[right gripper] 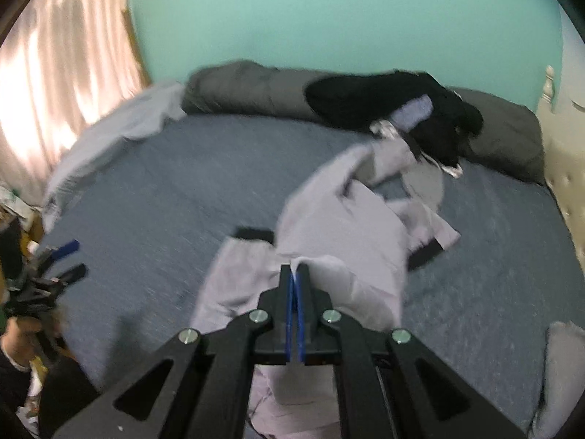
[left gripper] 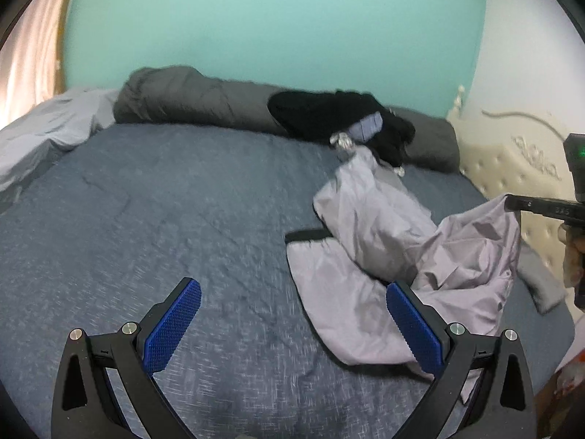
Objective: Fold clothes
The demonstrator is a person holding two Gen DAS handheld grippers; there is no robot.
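A pale lilac garment (left gripper: 365, 219) with a black band (left gripper: 309, 235) lies crumpled on the right half of the blue bedspread (left gripper: 146, 201). My left gripper (left gripper: 292, 287) hovers open above the bed, its right blue pad (left gripper: 413, 329) over the garment's near edge, with nothing between the pads. At the right edge of the left wrist view my right gripper (left gripper: 510, 203) holds a fold of the garment lifted off the bed. In the right wrist view the right gripper (right gripper: 294, 269) is shut on that lilac garment (right gripper: 329, 226). The left gripper (right gripper: 75, 258) shows open at the far left.
A grey rolled duvet (left gripper: 190, 98) and a black clothing pile (left gripper: 329, 113) lie along the teal wall. A light sheet (left gripper: 47, 128) is bunched at the left. A cream tufted headboard (left gripper: 512, 168) bounds the right, with a grey cloth (left gripper: 541, 285) beside it. Curtains (right gripper: 55, 73) hang at left.
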